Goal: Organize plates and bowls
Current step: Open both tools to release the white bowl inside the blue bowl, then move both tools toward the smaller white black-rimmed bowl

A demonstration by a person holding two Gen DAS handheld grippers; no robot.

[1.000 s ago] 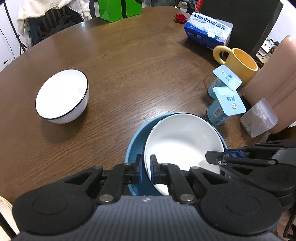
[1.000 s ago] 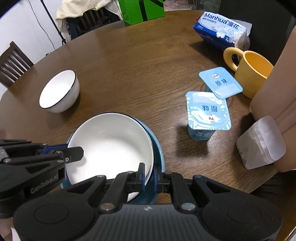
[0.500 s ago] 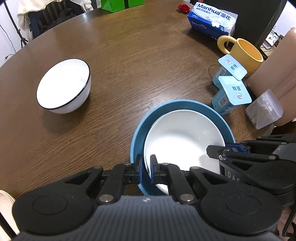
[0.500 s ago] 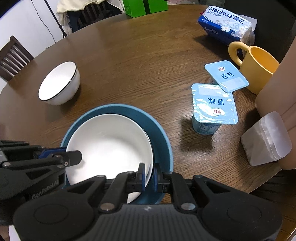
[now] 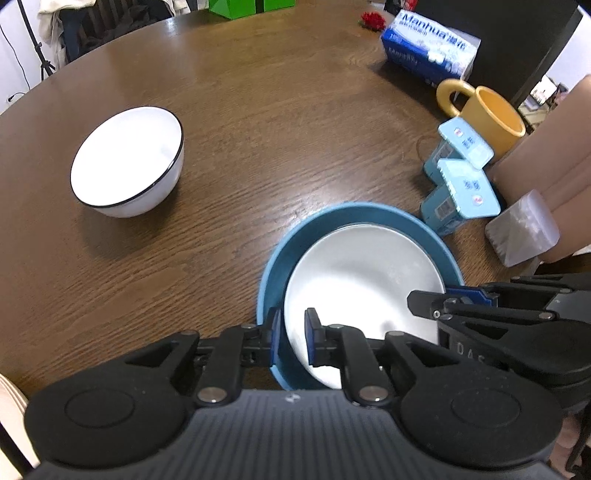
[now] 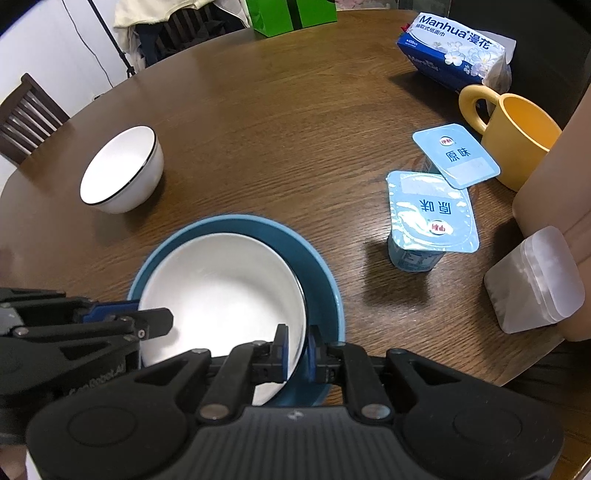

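A white bowl (image 5: 362, 273) (image 6: 221, 284) sits inside a blue bowl (image 5: 354, 214) (image 6: 291, 240) on the brown table. My left gripper (image 5: 293, 341) straddles the white bowl's left rim, jaws slightly parted. My right gripper (image 6: 297, 354) straddles its right rim, jaws slightly parted. Each gripper shows in the other's view, the right (image 5: 424, 302) and the left (image 6: 155, 325). A second white bowl with a black rim (image 5: 127, 160) (image 6: 122, 170) stands apart at the left.
Two blue yogurt cups (image 6: 430, 221) (image 5: 458, 195), a yellow mug (image 6: 517, 140) (image 5: 484, 114), a clear plastic box (image 6: 535, 280), a tan container (image 6: 554, 206) and a tissue pack (image 6: 458, 51) stand at the right. A green bag (image 6: 291, 14) and chairs lie beyond the far edge.
The white bowl has come down into the blue bowl. Both grippers' jaws have parted slightly from its rim.
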